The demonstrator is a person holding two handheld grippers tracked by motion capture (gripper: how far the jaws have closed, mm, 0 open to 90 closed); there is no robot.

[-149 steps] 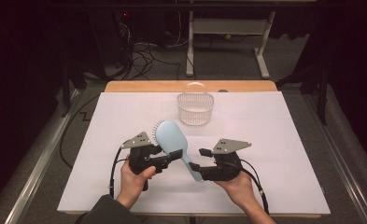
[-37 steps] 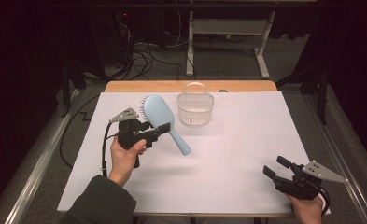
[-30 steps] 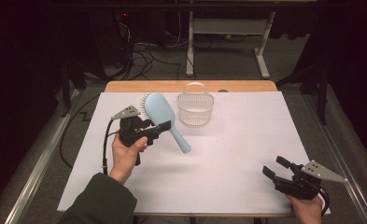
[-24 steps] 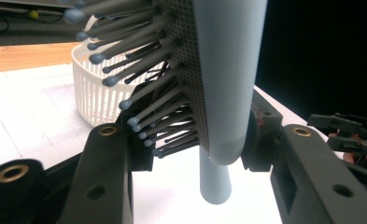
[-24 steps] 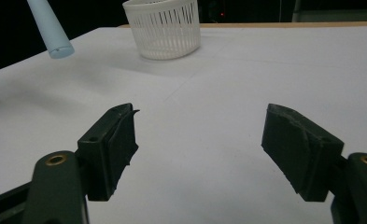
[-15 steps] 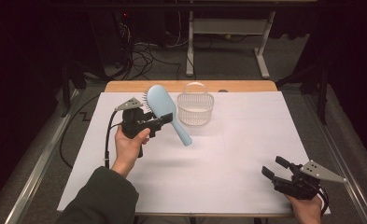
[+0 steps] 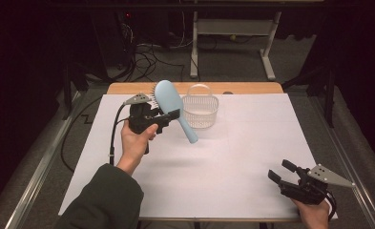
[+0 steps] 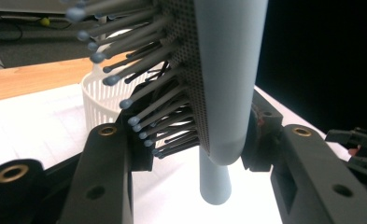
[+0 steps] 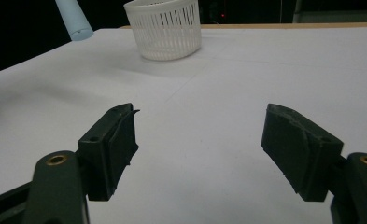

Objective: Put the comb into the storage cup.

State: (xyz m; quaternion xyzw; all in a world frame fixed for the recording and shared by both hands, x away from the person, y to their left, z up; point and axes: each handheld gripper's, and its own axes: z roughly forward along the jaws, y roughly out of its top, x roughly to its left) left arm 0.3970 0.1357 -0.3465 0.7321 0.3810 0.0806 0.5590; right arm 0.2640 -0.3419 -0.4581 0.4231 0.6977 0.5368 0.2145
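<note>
Left gripper (image 7: pixel 168 118): you're clamping the blue hairbrush (image 7: pixel 171 103) at the base of its head, one jaw on the bristle side, one on the smooth back.
Brush position: you're holding it in the air above the white sheet (image 7: pixel 233 157), just left of the white basket (image 7: pixel 200 110), head up and away from you, handle (image 7: pixel 189 131) slanting down toward the table centre.
Right gripper (image 7: pixel 284 174): you're resting it low at the near right corner, jaws spread wide w/ nothing between them.
Risk 1: you're gripping partly on bristles (image 8: pixel 139 100), so the brush could be twisting or sliding out if you tilt fast.
Risk 2: the basket looks light; the handle could be knocking it over or pushing it off if you swing in low.
Risk 3: the brush is prob. longer than the basket is wide, so it may be tipping the basket if dropped in on end.
Writing/brands: none readable on brush, basket or grippers.
</note>
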